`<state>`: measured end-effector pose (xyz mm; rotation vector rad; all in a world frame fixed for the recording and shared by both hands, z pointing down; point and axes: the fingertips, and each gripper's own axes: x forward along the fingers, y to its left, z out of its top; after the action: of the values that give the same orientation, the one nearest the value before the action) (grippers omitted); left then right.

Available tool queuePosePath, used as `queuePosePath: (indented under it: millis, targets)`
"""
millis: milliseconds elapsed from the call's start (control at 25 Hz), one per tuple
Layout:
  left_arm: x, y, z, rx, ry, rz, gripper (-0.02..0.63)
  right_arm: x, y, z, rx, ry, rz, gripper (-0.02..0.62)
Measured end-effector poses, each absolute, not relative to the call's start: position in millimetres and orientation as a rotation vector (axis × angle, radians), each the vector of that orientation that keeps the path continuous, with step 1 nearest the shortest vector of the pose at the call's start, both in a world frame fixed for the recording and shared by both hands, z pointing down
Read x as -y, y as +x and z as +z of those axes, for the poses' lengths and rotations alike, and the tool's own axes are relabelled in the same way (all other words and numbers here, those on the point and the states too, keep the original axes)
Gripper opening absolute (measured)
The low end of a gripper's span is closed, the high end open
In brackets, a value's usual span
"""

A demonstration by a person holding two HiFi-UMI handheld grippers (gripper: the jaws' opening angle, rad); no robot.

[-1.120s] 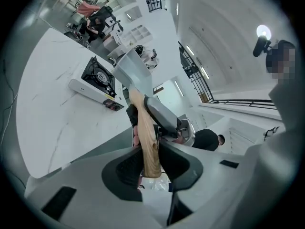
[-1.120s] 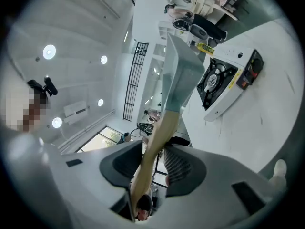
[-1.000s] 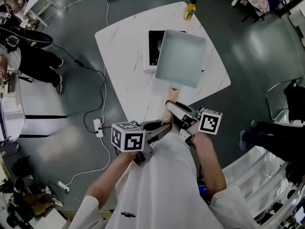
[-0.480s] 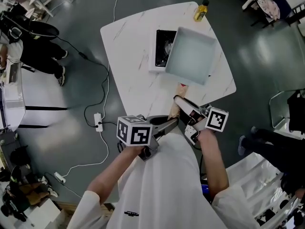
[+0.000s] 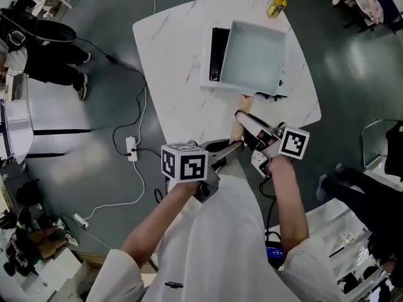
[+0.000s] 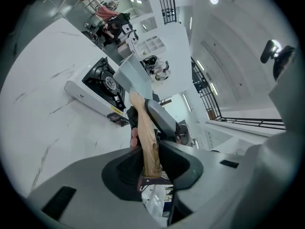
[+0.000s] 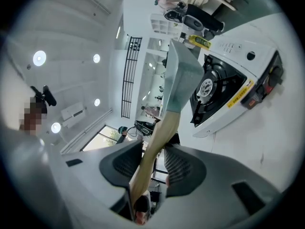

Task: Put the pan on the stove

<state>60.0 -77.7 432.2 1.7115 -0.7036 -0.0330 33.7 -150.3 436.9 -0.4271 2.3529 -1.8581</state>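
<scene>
A square pale grey pan (image 5: pixel 254 58) with a wooden handle (image 5: pixel 237 128) hangs over the white portable stove (image 5: pixel 215 80) on the white marble table (image 5: pixel 176 74). Both grippers hold the handle. My left gripper (image 5: pixel 232 151) is shut on its near end, where the wooden handle (image 6: pixel 148 142) runs between the pads. My right gripper (image 5: pixel 247 119) is shut on the handle further up, and the handle (image 7: pixel 155 151) passes between its pads. The pan (image 7: pixel 182 78) is tilted above the burner (image 7: pixel 209 87). The pan (image 6: pixel 133 78) hides part of the stove (image 6: pixel 97 92).
A yellow bottle (image 5: pixel 278 4) stands at the table's far edge beyond the stove. A power strip (image 5: pixel 131 148) and cables lie on the dark floor to the left. A person (image 5: pixel 44 49) stands at the far left beside a white table.
The pan has travelled further over the stove and now covers most of it, with both grippers still on the handle. The head view has shifted so the table sits higher in frame.
</scene>
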Motion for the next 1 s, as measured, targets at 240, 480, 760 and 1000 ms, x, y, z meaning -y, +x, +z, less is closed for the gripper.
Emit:
queuePosePath:
  millis: [240, 480, 760, 1000]
  targets:
    - [106, 59, 457, 0.739, 1.666, -0.048, 0.103, 176, 28, 463, -2.327, -0.370, -1.920, 0.150]
    - [126, 60, 488, 0.771, 1.597, -0.028, 0.102, 197, 23, 492, -2.381, -0.332, -1.955, 0.149]
    - [137, 60, 504, 0.819, 1.571, -0.020, 0.104, 205, 22, 509, -2.336, -0.288, -2.005, 0.149]
    - [144, 61, 512, 0.823, 1.559, -0.011, 0.103, 212, 21, 517, -2.290, -0.268, -2.045, 0.147]
